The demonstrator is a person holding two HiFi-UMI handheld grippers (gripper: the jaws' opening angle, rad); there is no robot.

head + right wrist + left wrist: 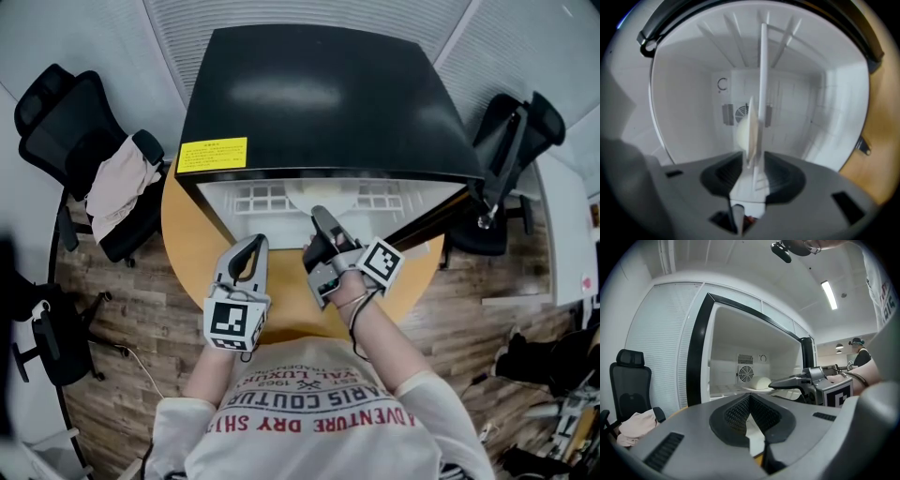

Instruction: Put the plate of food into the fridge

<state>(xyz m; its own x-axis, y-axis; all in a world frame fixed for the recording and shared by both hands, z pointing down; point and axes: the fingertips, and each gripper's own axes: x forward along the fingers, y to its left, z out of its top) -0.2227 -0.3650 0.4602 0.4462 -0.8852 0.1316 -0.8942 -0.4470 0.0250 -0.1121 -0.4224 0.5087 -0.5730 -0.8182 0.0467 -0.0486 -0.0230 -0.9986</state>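
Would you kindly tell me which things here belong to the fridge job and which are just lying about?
Job: fridge; plate; food; right tongs, open, plate rim between them.
Lying about: office chair; cloth on it; second chair; left tongs, shut, empty.

Black fridge (319,94) wide open at 12 o'clock, round white plate of food (330,194) hogging mid white wire shelf (258,199), gaps either side. Black office chair (56,131) crowds 9 o'clock, second black chair (514,150) at 3.
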